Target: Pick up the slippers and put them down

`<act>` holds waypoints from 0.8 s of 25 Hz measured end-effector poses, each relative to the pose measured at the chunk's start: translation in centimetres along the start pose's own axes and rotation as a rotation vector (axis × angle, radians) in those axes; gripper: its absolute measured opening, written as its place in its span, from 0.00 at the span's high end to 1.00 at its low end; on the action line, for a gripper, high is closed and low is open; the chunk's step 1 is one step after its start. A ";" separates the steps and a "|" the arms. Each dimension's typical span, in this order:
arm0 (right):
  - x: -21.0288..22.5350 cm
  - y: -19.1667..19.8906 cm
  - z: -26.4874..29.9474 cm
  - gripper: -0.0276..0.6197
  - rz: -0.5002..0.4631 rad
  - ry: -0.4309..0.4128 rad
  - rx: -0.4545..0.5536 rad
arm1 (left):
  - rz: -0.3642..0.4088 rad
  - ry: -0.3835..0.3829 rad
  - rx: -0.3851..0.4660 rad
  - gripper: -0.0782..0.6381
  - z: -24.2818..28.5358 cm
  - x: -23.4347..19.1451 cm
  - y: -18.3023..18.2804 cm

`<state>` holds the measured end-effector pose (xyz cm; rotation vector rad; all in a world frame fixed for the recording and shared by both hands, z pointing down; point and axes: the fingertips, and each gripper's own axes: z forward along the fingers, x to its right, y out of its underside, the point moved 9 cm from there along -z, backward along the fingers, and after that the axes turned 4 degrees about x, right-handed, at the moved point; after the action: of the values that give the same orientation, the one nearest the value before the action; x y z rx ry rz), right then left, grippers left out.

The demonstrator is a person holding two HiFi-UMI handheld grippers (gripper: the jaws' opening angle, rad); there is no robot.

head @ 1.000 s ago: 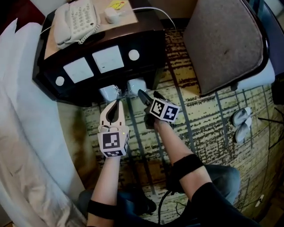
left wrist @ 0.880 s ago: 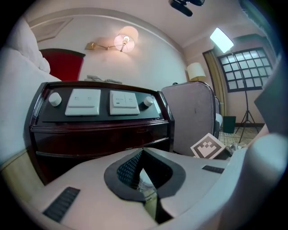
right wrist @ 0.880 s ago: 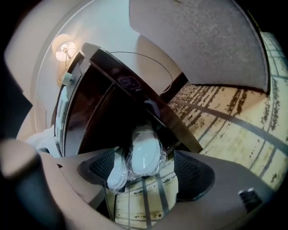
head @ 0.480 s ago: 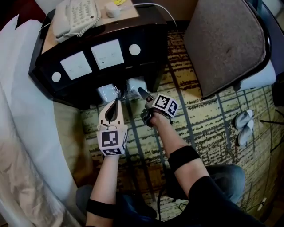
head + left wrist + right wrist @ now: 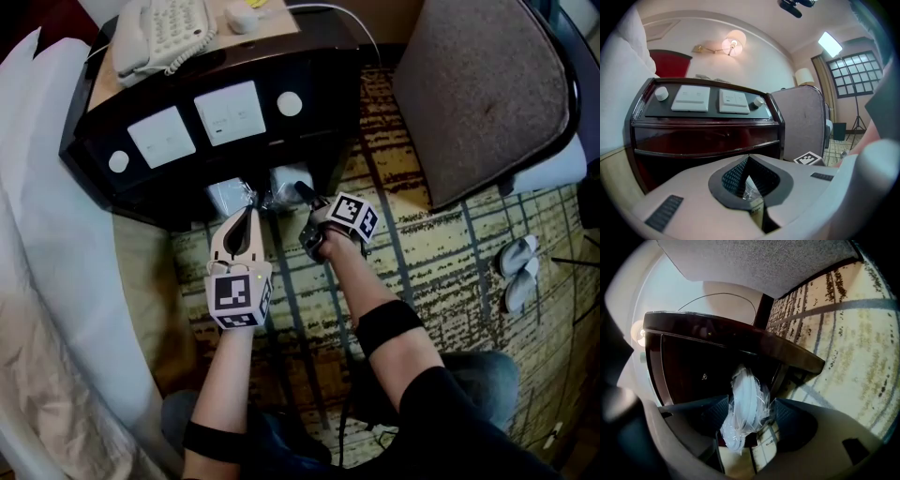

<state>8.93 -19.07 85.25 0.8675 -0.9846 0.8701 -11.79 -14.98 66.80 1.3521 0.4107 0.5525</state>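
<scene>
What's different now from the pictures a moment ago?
The right gripper rolled over and slid closer to the dark wooden nightstand. Its jaws have just been closing around the white slippers in clear plastic wrap, without clearly squeezing them yet. The left gripper stayed shut, about where it was.

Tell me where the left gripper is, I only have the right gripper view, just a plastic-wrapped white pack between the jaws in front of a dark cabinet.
Observer: The right gripper has just been closing its jaws with that pack between them. The left gripper is at a second wrapped pack just left of it, at the base of the nightstand.
Operator: Is the left one open?
Observer: No, its jaws are together.
Operator: Any more slippers around?
Observer: What looks like a pale pair lies on the carpet to your right, beside the chair.
</scene>
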 end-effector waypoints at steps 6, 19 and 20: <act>-0.1 0.1 0.5 0.72 -0.017 0.001 -0.017 | -0.026 0.022 -0.002 0.89 0.3 0.3 0.0; 0.0 -0.1 -1.6 0.78 -0.035 -0.067 0.019 | -0.017 0.009 0.007 0.89 0.1 0.0 0.3; 0.0 -0.1 -1.9 0.78 -0.034 -0.068 0.020 | -0.017 0.010 0.009 0.89 0.1 0.0 0.2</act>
<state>9.61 -17.39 84.63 0.9336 -1.0193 0.8269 -11.73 -15.00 67.02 1.3537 0.4324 0.5444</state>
